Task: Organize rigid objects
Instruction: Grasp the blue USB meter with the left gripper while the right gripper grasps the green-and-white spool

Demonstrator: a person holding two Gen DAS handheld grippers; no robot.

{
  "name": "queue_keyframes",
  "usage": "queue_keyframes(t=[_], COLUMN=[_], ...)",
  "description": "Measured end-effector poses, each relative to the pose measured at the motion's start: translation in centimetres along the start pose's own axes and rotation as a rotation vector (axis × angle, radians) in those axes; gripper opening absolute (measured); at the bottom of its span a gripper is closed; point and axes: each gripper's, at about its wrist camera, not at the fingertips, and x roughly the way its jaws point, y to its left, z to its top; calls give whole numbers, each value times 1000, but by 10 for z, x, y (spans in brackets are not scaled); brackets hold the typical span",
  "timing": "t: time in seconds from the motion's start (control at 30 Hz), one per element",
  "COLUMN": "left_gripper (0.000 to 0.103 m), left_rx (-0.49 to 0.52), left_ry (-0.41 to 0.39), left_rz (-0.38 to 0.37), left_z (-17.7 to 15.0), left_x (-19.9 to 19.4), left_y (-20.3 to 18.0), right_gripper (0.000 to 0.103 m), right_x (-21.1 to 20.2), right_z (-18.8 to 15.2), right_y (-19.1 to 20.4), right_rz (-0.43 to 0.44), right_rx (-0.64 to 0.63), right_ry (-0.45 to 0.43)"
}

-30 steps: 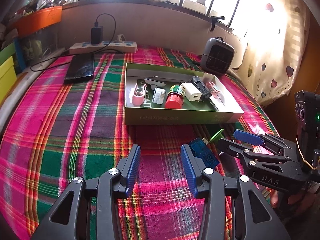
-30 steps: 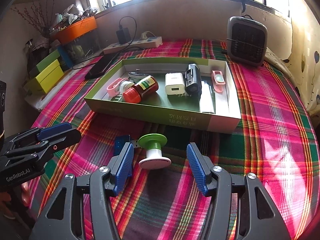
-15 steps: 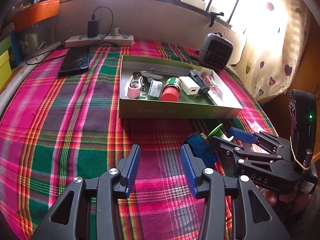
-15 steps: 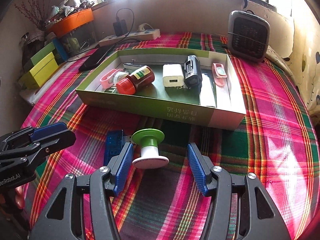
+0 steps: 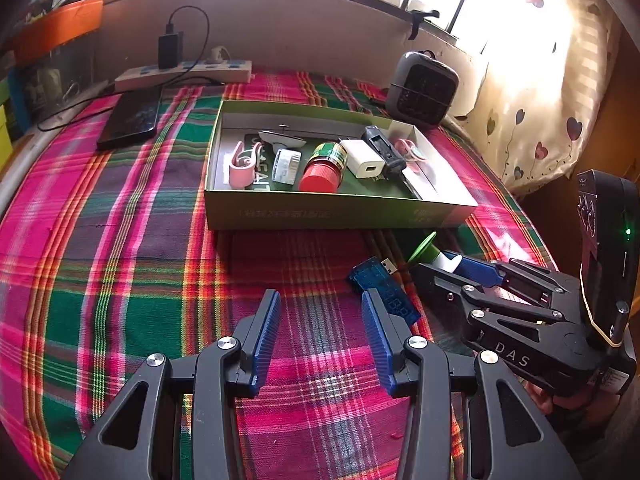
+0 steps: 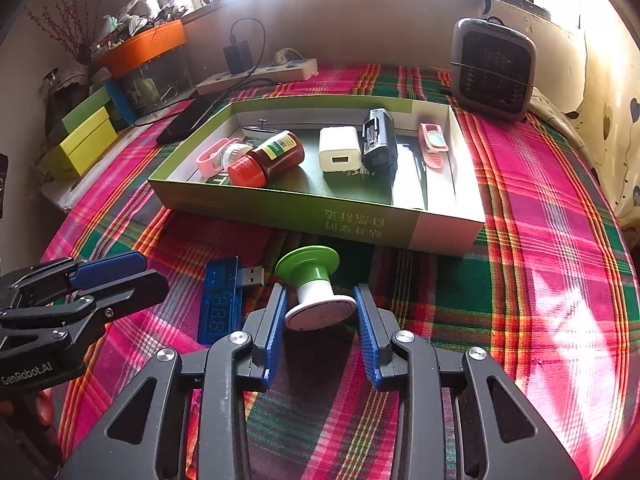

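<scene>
A green-and-white spool [image 6: 314,294] lies on the plaid cloth between the pads of my right gripper [image 6: 320,304], whose jaws have narrowed around it; contact is not clear. It also shows in the left wrist view [image 5: 430,250]. A blue USB meter [image 6: 220,300] lies just left of it, and in the left wrist view [image 5: 384,288]. My left gripper [image 5: 320,320] is open and empty over the cloth. The green box [image 6: 320,216] holds a red-capped bottle [image 6: 266,158], a white charger [image 6: 340,154] and several other small items.
A grey heater [image 6: 492,68] stands behind the box at the right. A power strip [image 6: 260,74] and a black phone [image 5: 130,122] lie at the back left. Coloured boxes [image 6: 80,136] sit beyond the left edge. A curtain [image 5: 540,100] hangs at the right.
My right gripper has moved forward so the spool sits between its pads, and its jaws have narrowed. The left gripper has drifted slightly; it stays open.
</scene>
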Motion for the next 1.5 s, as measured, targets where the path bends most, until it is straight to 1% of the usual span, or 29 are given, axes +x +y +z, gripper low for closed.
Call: queue_keyframes(t=[0.23,0.3,0.4,0.53,0.67,0.77,1.03,1.23,1.33,1.5], left_gripper=[42,49,49,49,49,49,49,49,49,49], left_rx=[13,16,24,44,55,63,62,57,47,70], left_ry=[21,27,34,41,48,60,62,62,59,51], left_rz=[-3,-3,-1,2,35,45,71,121,117,123], left_z=[1,2,3,3,2,2,1,0,1,2], left_x=[7,10,13,17,22,26,30,28,27,30], left_y=[-14,-18,-26,-36,-41,-46,-49,-43,-40,-42], right_gripper=[34,34,34,34,34,34,34,34,34,34], right_x=[-4,-6,-10,-17,-19,-21,-24,-25,-24,-22], right_z=[-1,-2,-3,-4,-5,-6,-9,-10,-11,-12], right_y=[-7,-9,-13,-20,-25,-27,-32,-33,-33,-35], right_rz=[10,7,-12,-12,-11,-19,-23,-18,-17,-17], right_rx=[17,19,20,33,39,37,39,39,41,48], right_ry=[-6,-9,-18,-35,-39,-36,-39,-38,-37,-26])
